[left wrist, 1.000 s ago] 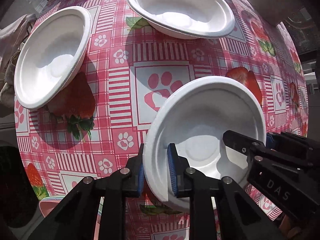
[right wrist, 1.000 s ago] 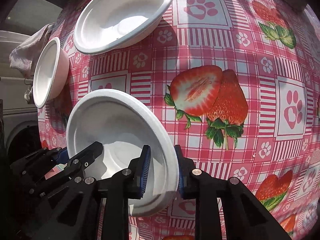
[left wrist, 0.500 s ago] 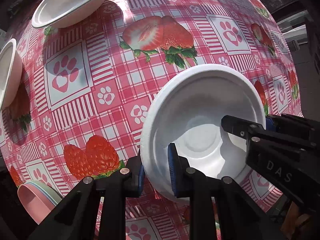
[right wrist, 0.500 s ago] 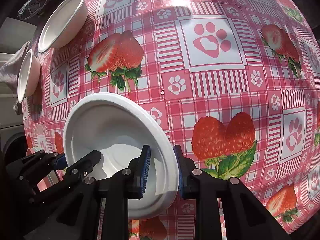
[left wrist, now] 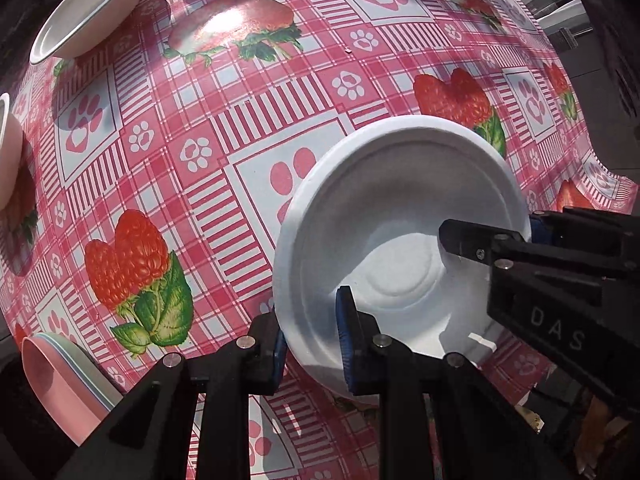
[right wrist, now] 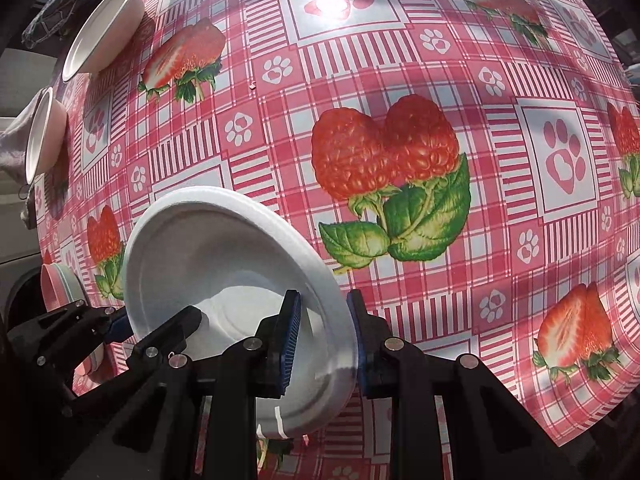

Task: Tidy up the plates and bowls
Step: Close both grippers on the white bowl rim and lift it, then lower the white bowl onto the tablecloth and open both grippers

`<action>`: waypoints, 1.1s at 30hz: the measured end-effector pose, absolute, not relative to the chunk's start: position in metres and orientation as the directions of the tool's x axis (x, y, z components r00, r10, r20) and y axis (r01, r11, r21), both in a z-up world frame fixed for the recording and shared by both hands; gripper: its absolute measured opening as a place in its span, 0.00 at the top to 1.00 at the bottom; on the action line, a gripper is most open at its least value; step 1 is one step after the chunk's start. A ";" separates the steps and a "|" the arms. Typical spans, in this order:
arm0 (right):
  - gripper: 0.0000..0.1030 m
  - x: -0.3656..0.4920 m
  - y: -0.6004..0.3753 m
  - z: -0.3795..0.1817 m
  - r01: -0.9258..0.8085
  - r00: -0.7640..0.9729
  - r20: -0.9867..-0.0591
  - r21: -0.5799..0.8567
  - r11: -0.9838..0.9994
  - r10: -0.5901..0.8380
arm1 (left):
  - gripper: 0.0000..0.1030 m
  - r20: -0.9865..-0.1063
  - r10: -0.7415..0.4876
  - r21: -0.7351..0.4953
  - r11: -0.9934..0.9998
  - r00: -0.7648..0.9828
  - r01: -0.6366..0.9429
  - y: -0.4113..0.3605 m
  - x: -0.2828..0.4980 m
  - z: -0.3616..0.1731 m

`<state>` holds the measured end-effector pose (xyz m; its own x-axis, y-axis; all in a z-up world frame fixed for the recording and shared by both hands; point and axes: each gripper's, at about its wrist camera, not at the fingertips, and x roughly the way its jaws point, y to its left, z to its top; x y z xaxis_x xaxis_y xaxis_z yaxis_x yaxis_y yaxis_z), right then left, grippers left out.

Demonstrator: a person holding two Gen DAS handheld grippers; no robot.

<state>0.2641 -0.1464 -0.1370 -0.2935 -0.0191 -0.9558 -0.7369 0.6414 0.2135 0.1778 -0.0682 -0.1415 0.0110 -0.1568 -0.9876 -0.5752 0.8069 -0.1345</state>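
Both grippers hold one white foam bowl above the strawberry tablecloth. My left gripper is shut on the bowl's left rim. My right gripper is shut on its right rim, and the bowl shows tilted in the right wrist view. The right gripper's fingers reach over the bowl from the right in the left wrist view. Two more white bowls stand at the far left: one, also in the right wrist view, and another.
A stack of pink and pale plates sits at the table's near left corner and also shows in the right wrist view. The tablecloth covers the table to its right edge. Cloth hangs at the far left.
Both grippers have carried the bowl to the right and toward the near side; the two other white bowls have slid to the far left of both views. The grip is unchanged.
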 end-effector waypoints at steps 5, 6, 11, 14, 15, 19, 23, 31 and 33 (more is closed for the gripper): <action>0.74 0.245 -0.153 -0.130 -0.741 -0.291 -0.956 0.205 0.639 -0.030 | 0.77 -0.988 -0.151 -0.131 0.818 0.011 -0.560 -0.085 0.158 -0.142; 0.74 0.243 -0.155 -0.130 -0.741 -0.290 -0.956 0.204 0.639 -0.031 | 0.77 -0.989 -0.149 -0.130 0.818 0.012 -0.560 -0.087 0.158 -0.142; 0.74 0.235 -0.160 -0.127 -0.737 -0.295 -0.955 0.210 0.642 -0.027 | 0.70 -0.987 -0.156 -0.147 0.810 0.033 -0.568 -0.088 0.148 -0.135; 0.74 0.226 -0.155 -0.126 -0.738 -0.297 -0.954 0.210 0.641 -0.029 | 0.58 -0.989 -0.144 -0.143 0.803 0.043 -0.578 -0.088 0.139 -0.129; 0.74 0.229 -0.153 -0.125 -0.732 -0.303 -0.953 0.215 0.646 -0.025 | 0.56 -0.989 -0.134 -0.141 0.801 0.055 -0.581 -0.082 0.134 -0.124; 0.50 0.247 -0.152 -0.121 -0.720 -0.298 -0.954 0.212 0.660 -0.019 | 0.43 -0.988 -0.119 -0.156 0.786 0.101 -0.598 -0.074 0.116 -0.116; 0.20 0.259 -0.154 -0.105 -0.710 -0.273 -0.962 0.212 0.672 0.015 | 0.38 -0.986 -0.112 -0.162 0.780 0.121 -0.605 -0.070 0.095 -0.109; 0.20 0.291 -0.163 -0.076 -0.683 -0.250 -0.968 0.198 0.704 0.030 | 0.37 -0.968 -0.185 -0.249 0.761 0.167 -0.599 -0.070 0.044 -0.093; 0.20 0.295 -0.166 -0.070 -0.680 -0.242 -0.970 0.190 0.708 0.028 | 0.37 -0.968 -0.191 -0.249 0.775 0.161 -0.581 -0.070 0.042 -0.089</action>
